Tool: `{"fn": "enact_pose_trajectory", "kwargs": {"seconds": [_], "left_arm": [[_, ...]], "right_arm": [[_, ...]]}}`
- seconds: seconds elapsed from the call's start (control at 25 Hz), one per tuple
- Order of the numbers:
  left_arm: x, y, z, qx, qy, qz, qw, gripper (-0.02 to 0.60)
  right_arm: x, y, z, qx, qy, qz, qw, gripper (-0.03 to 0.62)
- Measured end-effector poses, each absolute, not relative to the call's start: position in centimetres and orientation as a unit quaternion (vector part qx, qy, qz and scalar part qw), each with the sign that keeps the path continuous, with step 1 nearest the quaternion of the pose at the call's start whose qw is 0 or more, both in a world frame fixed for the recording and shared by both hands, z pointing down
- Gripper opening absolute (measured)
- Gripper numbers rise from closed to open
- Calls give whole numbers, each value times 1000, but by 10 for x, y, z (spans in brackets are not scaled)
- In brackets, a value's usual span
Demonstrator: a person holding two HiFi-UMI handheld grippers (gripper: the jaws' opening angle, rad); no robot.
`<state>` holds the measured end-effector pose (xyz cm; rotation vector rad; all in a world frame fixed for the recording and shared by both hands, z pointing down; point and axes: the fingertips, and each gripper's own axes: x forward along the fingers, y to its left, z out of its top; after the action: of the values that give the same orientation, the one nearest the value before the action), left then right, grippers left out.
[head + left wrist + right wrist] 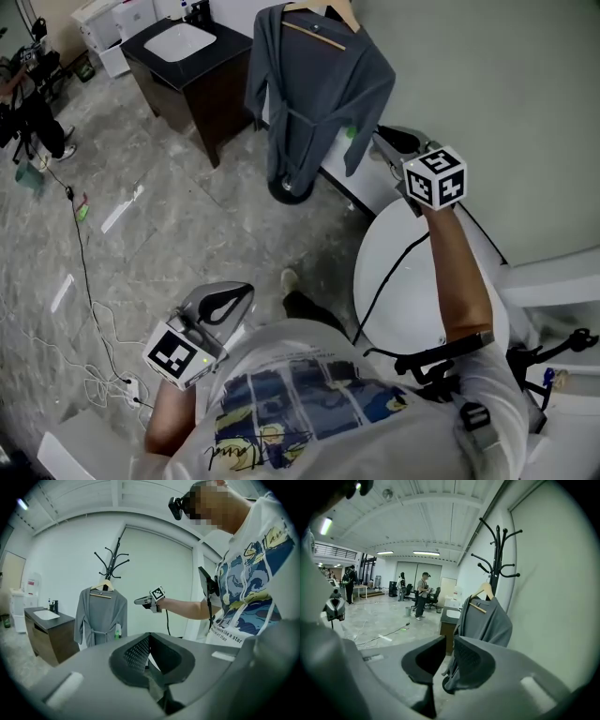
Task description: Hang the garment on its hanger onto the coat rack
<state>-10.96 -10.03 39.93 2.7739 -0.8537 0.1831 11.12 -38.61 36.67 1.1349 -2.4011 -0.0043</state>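
Observation:
A grey robe-like garment [314, 84] hangs on a wooden hanger [323, 17] from the black coat rack [499, 550], close to the wall. The rack's round base [291, 192] stands under its hem. My right gripper [389, 141] is held out just right of the garment, apart from it. A narrow gap shows between its jaws and nothing is in them; the garment [485, 620] lies beyond its tips [449, 651]. My left gripper [234, 298] is low by the person's body, far from the rack, its jaws together and empty. In the left gripper view the garment [101, 616] hangs straight.
A dark cabinet with a white sink [183, 42] stands left of the rack. A round white table [394, 272] lies under my right arm. Cables [84, 281] trail over the grey floor at left. People [423, 592] stand far off across the hall.

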Motion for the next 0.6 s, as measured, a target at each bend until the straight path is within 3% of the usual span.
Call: {"fn": "enact_pose_trajectory", "kwargs": {"seconds": [0.36,0.6], "left_arm": [[-113,-66,396,951,-284,53,109,2],[-114,-53,395,953,-281,48,107,2]], "right_arm": [[73,-264,391,400,-890,12,220,3],[47,-212,395,391,-899,16,199,3]]}}
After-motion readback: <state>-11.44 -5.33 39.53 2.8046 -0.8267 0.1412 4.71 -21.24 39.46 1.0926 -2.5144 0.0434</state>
